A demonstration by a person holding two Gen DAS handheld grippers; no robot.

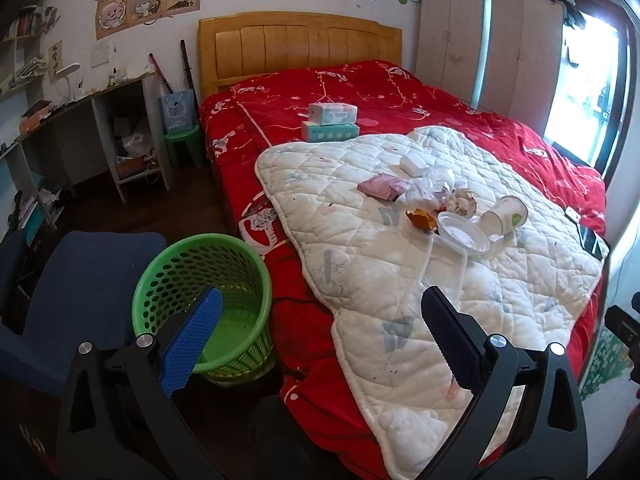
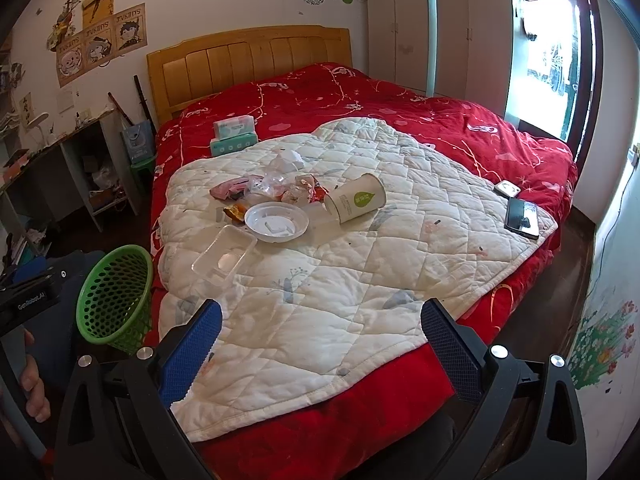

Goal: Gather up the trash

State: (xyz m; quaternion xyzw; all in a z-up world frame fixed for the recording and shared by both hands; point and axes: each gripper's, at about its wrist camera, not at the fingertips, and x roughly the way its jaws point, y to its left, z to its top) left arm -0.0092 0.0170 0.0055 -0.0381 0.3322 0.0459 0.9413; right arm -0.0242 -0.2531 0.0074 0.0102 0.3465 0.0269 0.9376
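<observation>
You hold the left gripper (image 1: 322, 322) and right gripper (image 2: 322, 322) wide and empty; the trash pile (image 2: 280, 200) sits uncollected on the white quilt (image 2: 360, 280), green basket (image 1: 204, 300) empty.

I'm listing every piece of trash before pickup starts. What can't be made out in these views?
- Small wrappers behind the plate: overlapping and too small to count, both views.
- Cup inside: faces away, right view.
- Basket bottom: partly hidden by the left tongs; in the right view only its side shows.
</observation>
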